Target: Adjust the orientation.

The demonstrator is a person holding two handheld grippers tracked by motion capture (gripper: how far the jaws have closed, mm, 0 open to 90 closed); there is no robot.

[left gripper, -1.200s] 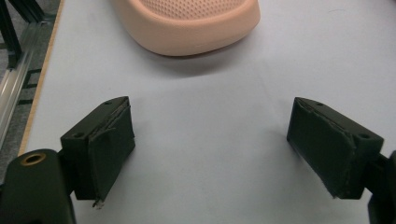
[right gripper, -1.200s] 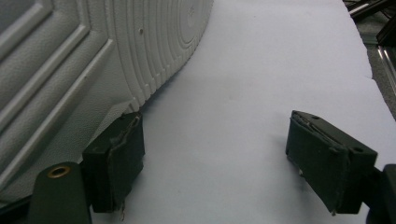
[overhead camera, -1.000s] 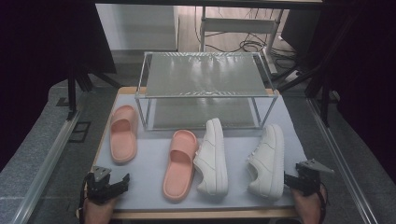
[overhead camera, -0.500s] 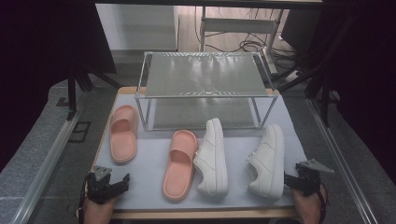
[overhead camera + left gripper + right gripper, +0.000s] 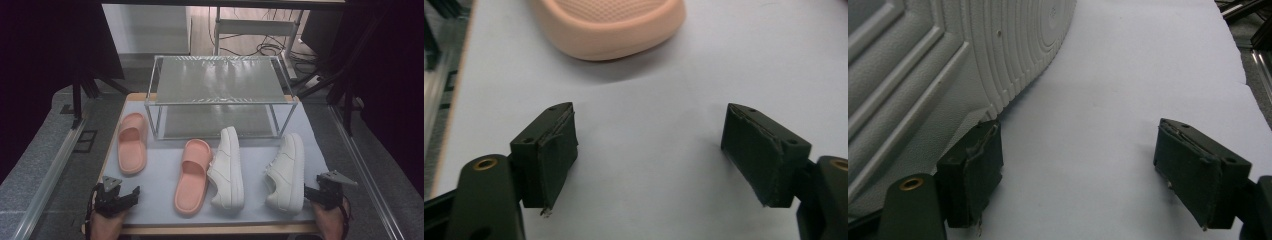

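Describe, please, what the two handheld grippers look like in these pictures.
Both are black two-jaw tools. The left gripper and right gripper have blocky jaws faced with dark, frayed-edged pads, with brass-coloured rings at the jaw bases. Each carries a grey three-cornered plate on top. No sleeves show.

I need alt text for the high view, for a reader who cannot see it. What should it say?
Two pink slides and two white sneakers lie on a grey mat in front of an empty two-level rack. At the near edge, a person's hands hold the left gripper and right gripper, both open and holding nothing.
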